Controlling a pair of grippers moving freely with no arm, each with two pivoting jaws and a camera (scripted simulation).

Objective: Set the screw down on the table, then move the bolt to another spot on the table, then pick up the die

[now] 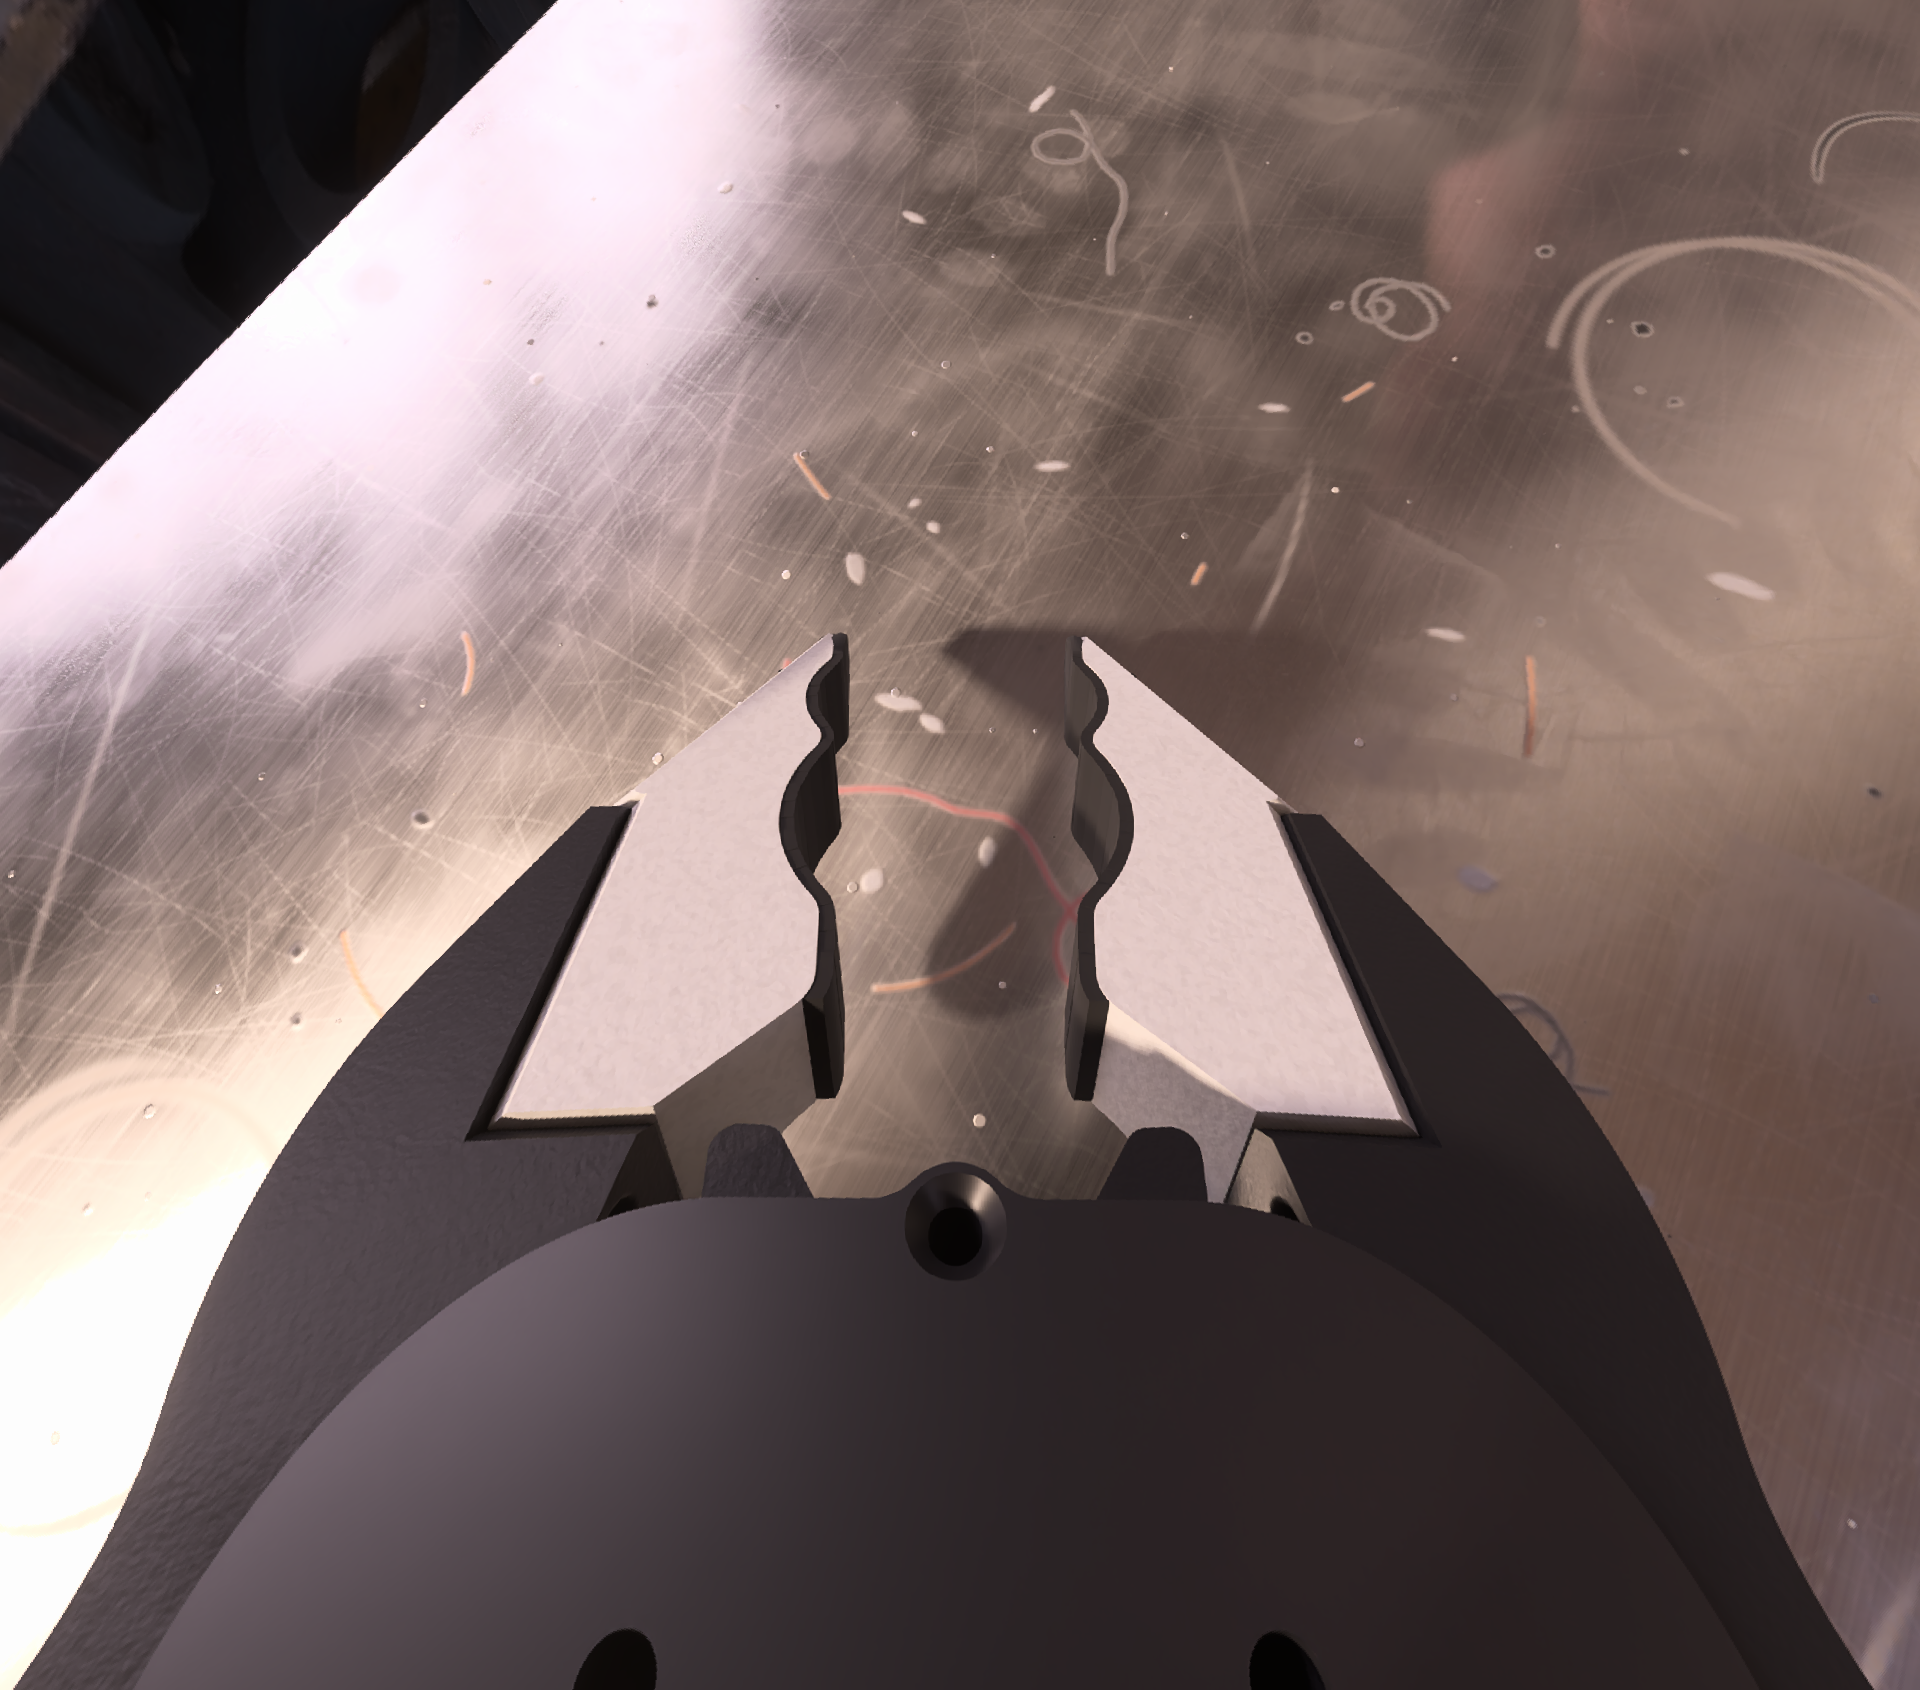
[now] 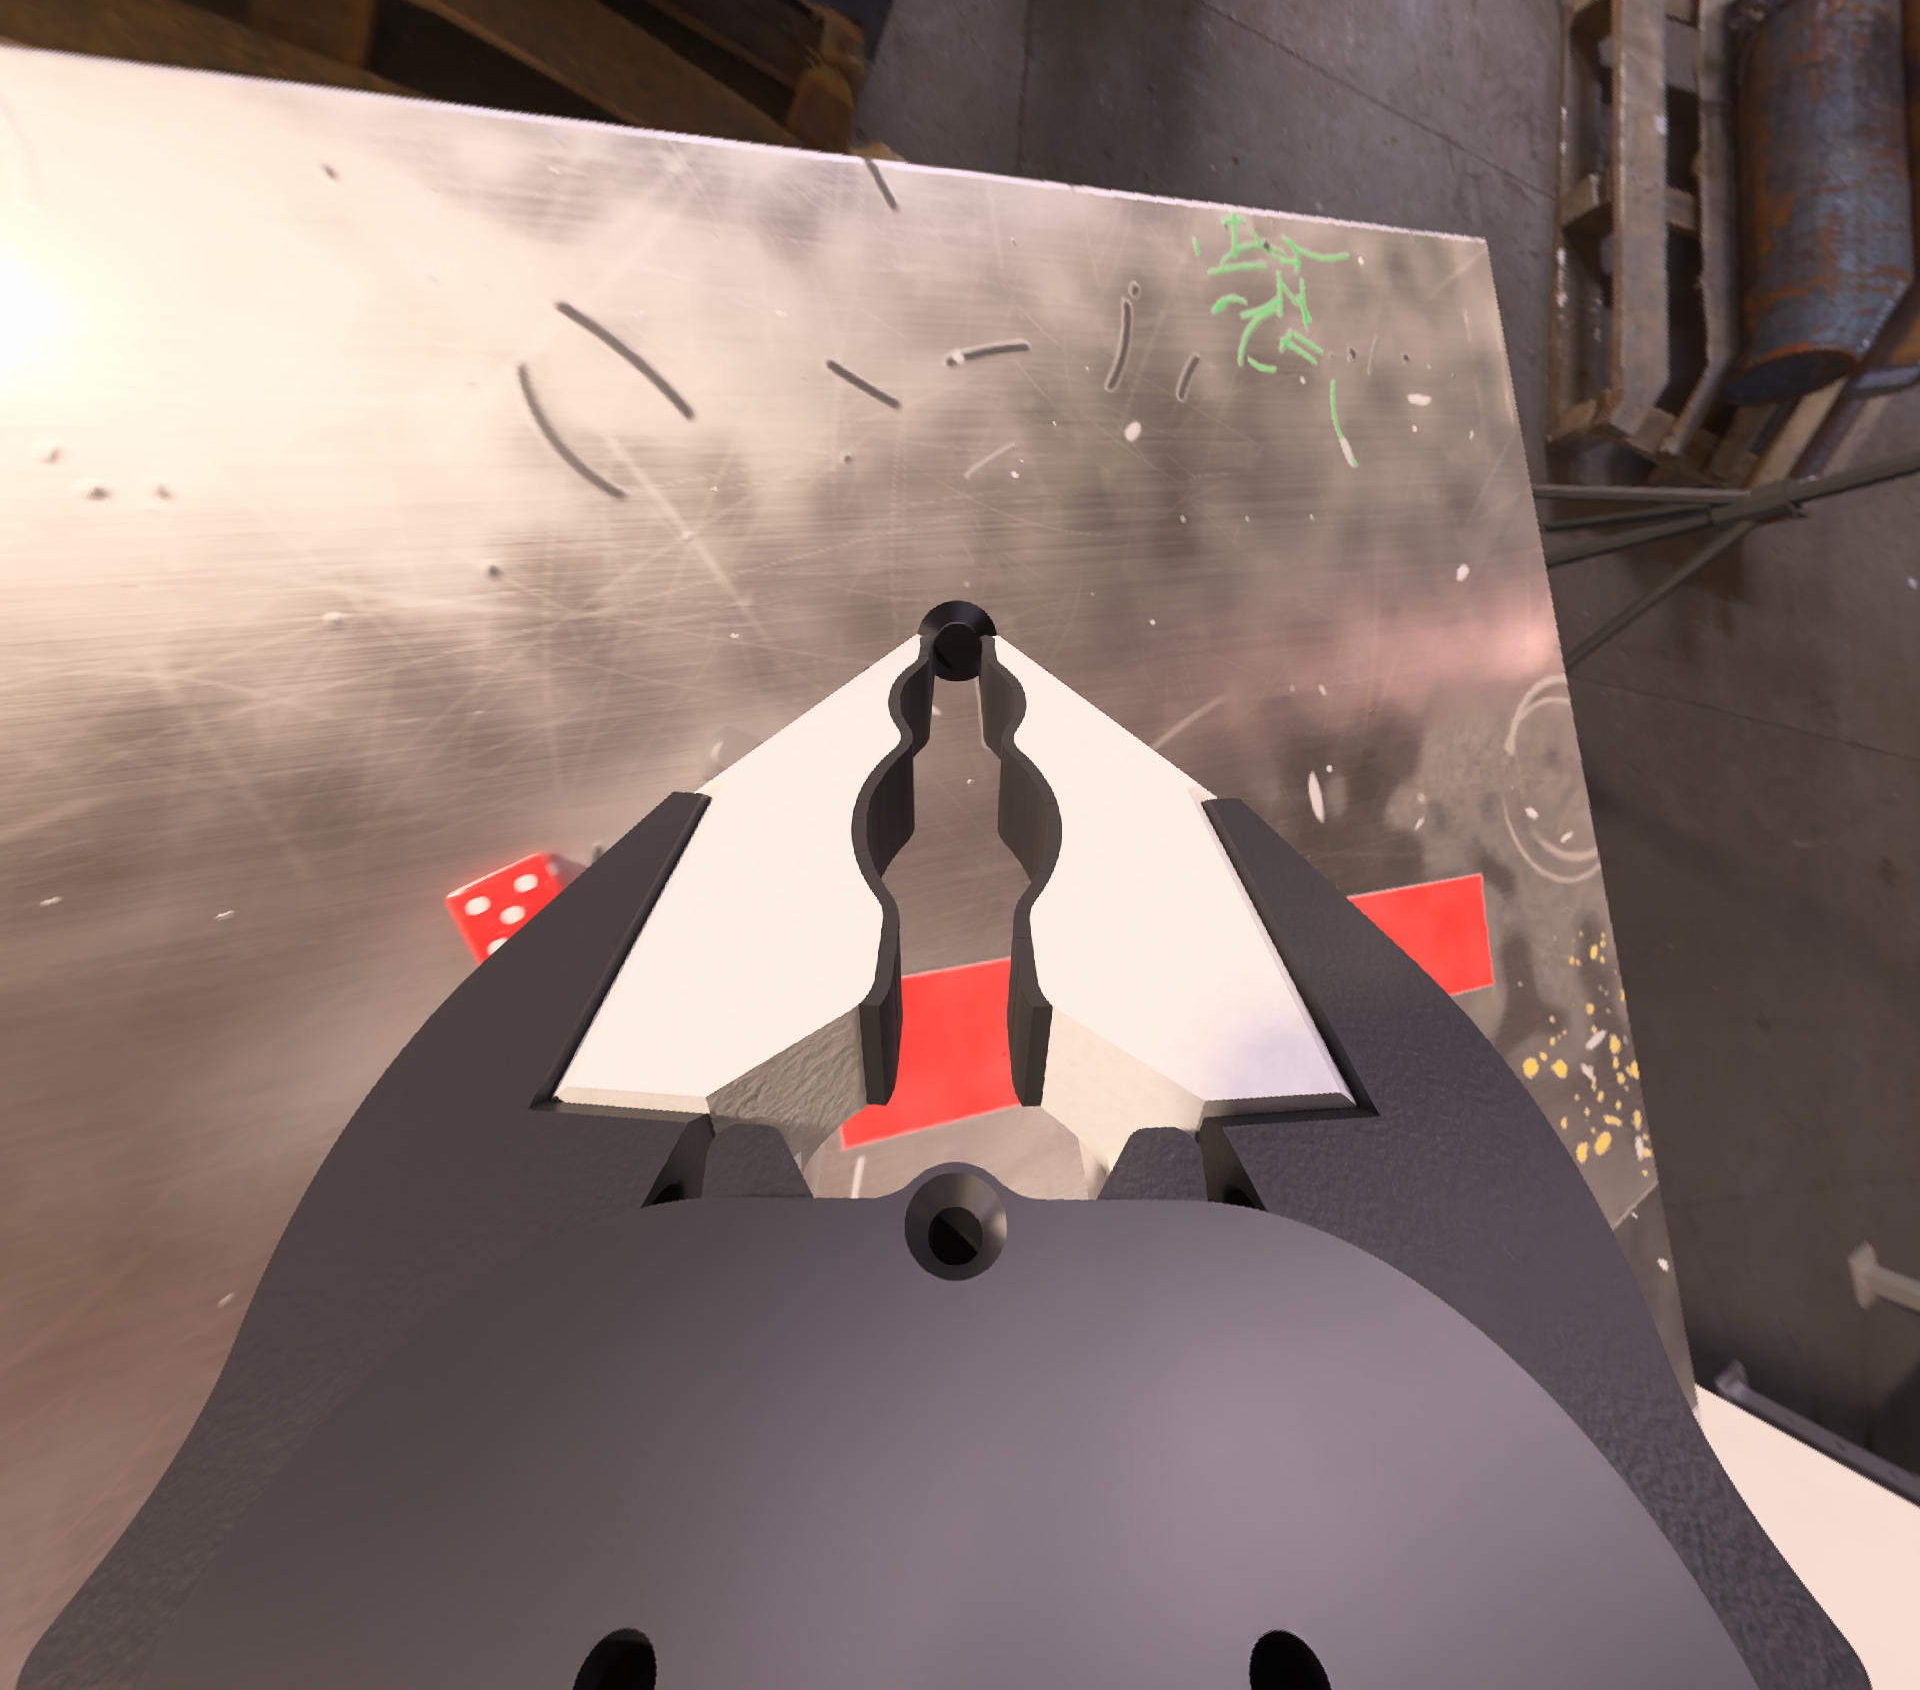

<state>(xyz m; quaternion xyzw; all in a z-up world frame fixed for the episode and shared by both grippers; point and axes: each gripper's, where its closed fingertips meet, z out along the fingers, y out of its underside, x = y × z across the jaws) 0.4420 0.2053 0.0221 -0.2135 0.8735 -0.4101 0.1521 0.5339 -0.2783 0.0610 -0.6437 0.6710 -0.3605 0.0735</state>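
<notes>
My right gripper (image 2: 956, 653) is shut on a small black screw (image 2: 956, 624), pinched at the very fingertips with its round head showing, above the scratched metal table (image 2: 416, 601). A red die (image 2: 504, 902) with white pips sits on the table just left of the gripper's left finger, partly hidden by it. My left gripper (image 1: 956, 653) is open and empty, hovering low over a bare part of the table (image 1: 623, 393). No bolt shows in either view.
A flat red rectangle (image 2: 1429, 928) lies on the table under and right of the right gripper. The table's far edge (image 2: 1039, 180) and right edge (image 2: 1538, 601) are close. A wooden pallet (image 2: 1642, 206) and a rusty pipe (image 2: 1818, 154) lie on the floor. The table edge (image 1: 416, 186) runs diagonally.
</notes>
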